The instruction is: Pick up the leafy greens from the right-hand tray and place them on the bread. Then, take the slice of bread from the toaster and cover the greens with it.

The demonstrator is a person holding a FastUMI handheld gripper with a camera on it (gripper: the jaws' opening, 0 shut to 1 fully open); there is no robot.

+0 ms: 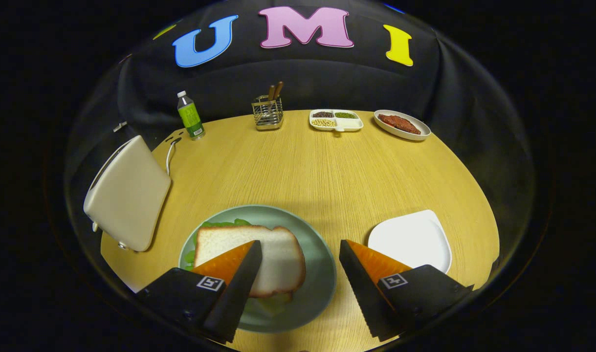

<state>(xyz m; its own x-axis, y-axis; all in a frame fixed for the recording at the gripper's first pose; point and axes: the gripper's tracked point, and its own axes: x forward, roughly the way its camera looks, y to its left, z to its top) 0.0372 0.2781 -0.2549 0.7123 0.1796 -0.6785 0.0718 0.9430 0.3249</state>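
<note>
The light wood desk [327,166] carries a green plate [322,274] at 6 o'clock, a white tray [415,239] at 5, a toaster [129,195] at 9, a bottle [190,117] at 11, a wire utensil holder [267,115] and a divided dish [337,121] near 12, and an oval dish [403,124] at 1. The hand-held gripper [300,266] hangs open above the plate's right side.

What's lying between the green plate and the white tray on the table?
Nothing: bare table separates the green plate and white tray in the gripper view; the open gripper hangs above.
</note>
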